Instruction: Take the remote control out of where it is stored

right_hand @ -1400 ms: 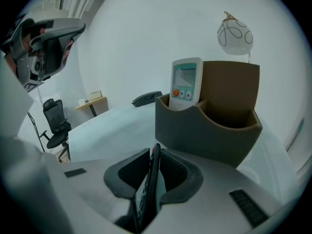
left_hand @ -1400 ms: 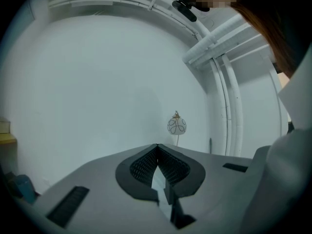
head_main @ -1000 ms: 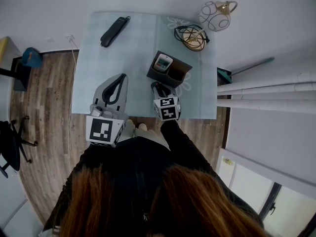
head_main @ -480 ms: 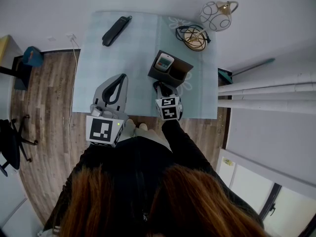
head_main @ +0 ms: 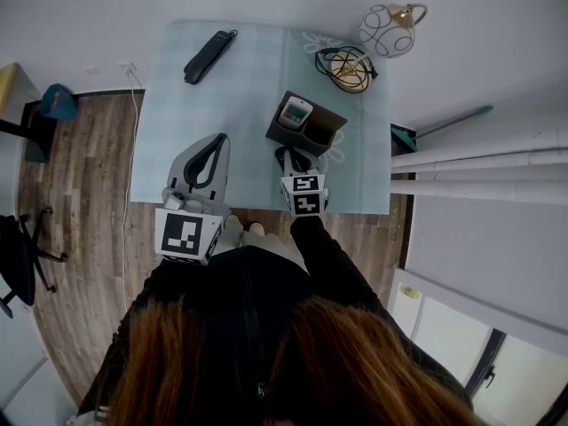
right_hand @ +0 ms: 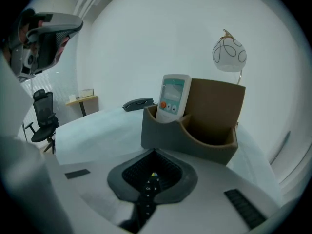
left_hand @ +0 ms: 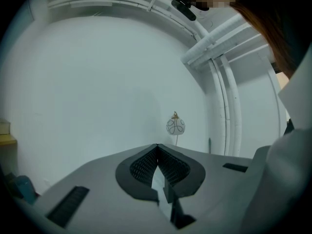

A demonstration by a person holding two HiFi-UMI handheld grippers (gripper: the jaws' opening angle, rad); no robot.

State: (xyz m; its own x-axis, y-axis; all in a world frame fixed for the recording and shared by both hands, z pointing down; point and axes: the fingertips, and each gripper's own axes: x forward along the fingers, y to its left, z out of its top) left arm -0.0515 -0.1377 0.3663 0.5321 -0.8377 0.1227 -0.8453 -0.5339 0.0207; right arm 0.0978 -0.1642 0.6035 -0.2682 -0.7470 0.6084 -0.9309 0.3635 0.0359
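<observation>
Near side of holder point(right_hand: 187, 141): right tongs point(right_hand: 155, 153) pressed together, just closed, tips short of its wall; dark buttoned strip point(right_hand: 147, 191) showed behind them.
Remote control point(right_hand: 173, 97): upright in holder's left pocket, top exposed.
Left tongs point(left_hand: 157, 147): pressed together, well left of holder.
Technique: step called for spreading right tongs, pinching exposed top, lifting straight up.

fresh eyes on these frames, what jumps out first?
A white remote stands upright in the brown holder, right of centre on the table. Just short of it, the right gripper's fingers have just been closing, with a slim black remote between them. A white globe lamp sits past the table's far right corner.
</observation>
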